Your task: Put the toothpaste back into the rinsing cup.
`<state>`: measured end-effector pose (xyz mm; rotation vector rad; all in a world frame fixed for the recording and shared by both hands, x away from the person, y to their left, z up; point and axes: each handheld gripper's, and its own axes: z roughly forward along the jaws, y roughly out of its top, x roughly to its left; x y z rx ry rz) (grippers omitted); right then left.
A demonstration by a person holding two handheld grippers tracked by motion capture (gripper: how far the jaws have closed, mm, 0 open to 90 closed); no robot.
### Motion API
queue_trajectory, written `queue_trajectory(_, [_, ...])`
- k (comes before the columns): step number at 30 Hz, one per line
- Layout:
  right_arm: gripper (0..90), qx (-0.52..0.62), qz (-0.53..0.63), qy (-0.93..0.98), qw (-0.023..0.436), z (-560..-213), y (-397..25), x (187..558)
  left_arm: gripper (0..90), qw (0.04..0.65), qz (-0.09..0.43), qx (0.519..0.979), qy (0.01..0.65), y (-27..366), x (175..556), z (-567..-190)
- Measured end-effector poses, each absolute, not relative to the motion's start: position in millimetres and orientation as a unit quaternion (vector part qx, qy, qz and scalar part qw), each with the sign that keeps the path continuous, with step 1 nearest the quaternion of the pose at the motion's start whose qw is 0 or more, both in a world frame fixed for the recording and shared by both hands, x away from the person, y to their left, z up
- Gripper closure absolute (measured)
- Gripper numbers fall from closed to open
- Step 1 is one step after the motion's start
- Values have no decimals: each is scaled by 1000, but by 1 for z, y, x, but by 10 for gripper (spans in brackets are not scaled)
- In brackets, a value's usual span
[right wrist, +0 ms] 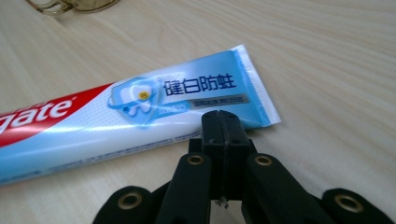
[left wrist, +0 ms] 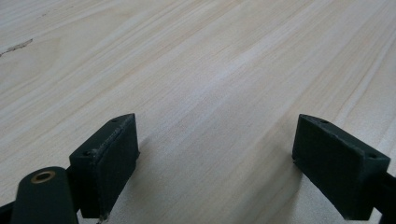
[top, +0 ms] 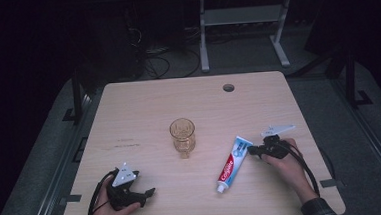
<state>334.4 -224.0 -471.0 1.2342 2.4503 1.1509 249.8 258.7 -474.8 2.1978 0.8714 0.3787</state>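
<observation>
Meanwhile, my left gripper (top: 151, 192) rests spread wide on bare table (top: 143, 105); the glass (top: 182, 136) stands mid-table, empty; my right gripper (right wrist: 223, 126), jaws pressed together on nothing, noses the flat-lying toothpaste tube (right wrist: 140, 112) by its crimped end, not yet lifted.

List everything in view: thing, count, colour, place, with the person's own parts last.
toothpaste tube: one, red, white and blue, lying flat right of centre, cap toward the person
glass: one, amber-tinted, upright at the table's middle
table: one, pale wood, with a round hole near its far edge
frame legs: grey, on the floor beyond the table
cables: dark, on the floor beyond the table
left gripper: one, black, jaws wide apart, low over bare wood near the front left
right gripper: one, black, jaws closed together, at the tube's flat end
left hand: holding the left gripper
right hand: holding the right gripper
</observation>
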Motion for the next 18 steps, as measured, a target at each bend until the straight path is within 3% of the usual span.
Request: queue_trajectory(18, [898,384,436,811,70,-445,-212,316,136,364,148,855,339,259,250,-475])
